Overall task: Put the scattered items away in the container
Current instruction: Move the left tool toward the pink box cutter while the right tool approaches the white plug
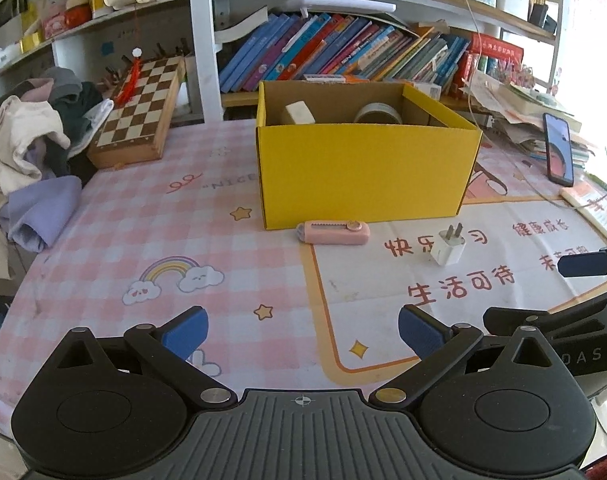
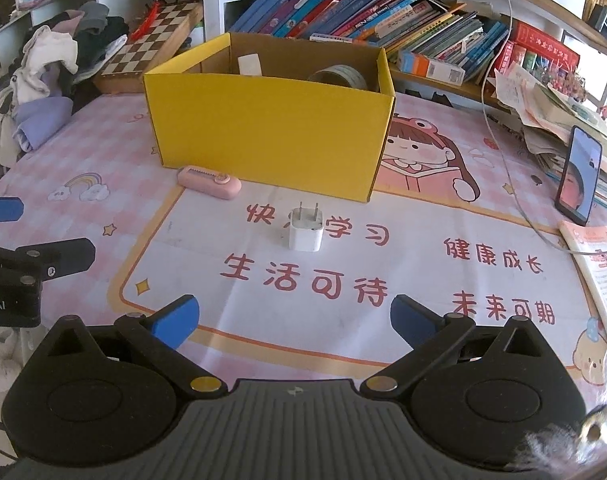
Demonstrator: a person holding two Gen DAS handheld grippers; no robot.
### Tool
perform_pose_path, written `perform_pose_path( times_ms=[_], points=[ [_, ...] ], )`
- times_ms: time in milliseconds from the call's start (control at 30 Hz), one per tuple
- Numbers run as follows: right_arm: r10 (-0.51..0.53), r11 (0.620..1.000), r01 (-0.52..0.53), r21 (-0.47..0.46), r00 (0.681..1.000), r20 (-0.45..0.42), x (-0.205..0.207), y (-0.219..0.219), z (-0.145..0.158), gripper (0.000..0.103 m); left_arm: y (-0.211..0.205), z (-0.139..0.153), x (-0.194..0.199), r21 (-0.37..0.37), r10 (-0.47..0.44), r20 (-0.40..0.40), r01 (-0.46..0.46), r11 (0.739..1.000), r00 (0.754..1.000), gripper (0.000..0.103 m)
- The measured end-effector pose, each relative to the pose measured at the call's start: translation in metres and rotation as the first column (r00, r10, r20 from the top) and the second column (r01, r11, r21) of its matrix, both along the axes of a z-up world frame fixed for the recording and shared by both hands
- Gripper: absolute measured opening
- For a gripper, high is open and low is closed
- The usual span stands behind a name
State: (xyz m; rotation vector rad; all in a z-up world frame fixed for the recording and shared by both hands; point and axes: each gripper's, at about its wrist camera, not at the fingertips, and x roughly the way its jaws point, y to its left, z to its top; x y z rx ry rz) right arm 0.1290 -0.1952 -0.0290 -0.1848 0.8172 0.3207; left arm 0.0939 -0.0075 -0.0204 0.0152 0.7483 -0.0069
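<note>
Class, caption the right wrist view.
Open right gripper faces white charger and pink cutter before yellow box.

Lighting: bright daylight from the right, blown-out glare at that edge. Shadows: soft, short. Focus: sharp centrally. Distortion: strong fisheye bending, dark vignetted corners.

Open mat around charger; box behind.

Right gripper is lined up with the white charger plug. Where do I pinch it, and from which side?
Grip the white charger plug by its square body, across the two flat side faces, coming down from the near side. It lies on the mat with its two prongs pointing away toward the yellow box, so the body is the broad, graspable part. The right gripper is already open wide enough.
</note>
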Motion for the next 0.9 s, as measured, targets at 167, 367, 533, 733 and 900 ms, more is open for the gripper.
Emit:
perform_pose_path(
  times_ms=[167, 367, 533, 733, 900],
  points=[
    [0.001, 1.0, -0.001, 0.002, 1.0, -0.003, 0.002, 0.002, 0.0, 0.103, 0.001, 0.0, 0.003, 0.001, -0.001, -0.002, 0.001, 1.0, 1.0, 0.102],
    [-0.006, 1.0, 0.006, 0.0, 1.0, -0.007, 0.006, 0.001, -0.001, 0.103, -0.001, -0.001, 0.008, 0.003, -0.01, -0.004, 0.01, 1.0, 1.0, 0.102],
    [-0.01, 1.0, 0.01, -0.002, 1.0, -0.013, 0.01, 0.0, -0.002, 0.103, -0.001, -0.002, 0.012, 0.004, -0.011, -0.008, 0.011, 1.0, 1.0, 0.102],
    [0.012, 1.0, -0.012, 0.007, 1.0, -0.011, 0.014, 0.002, -0.001, 0.1, 0.0, -0.002, 0.016, -0.004, -0.017, -0.004, 0.017, 1.0, 1.0, 0.102],
    [0.032, 0.999, -0.032, 0.006, 0.999, -0.011, 0.02, 0.005, -0.001, 0.095, 0.001, -0.002, 0.02, -0.011, -0.017, 0.004, 0.017, 1.0, 1.0, 0.102]
  ],
)
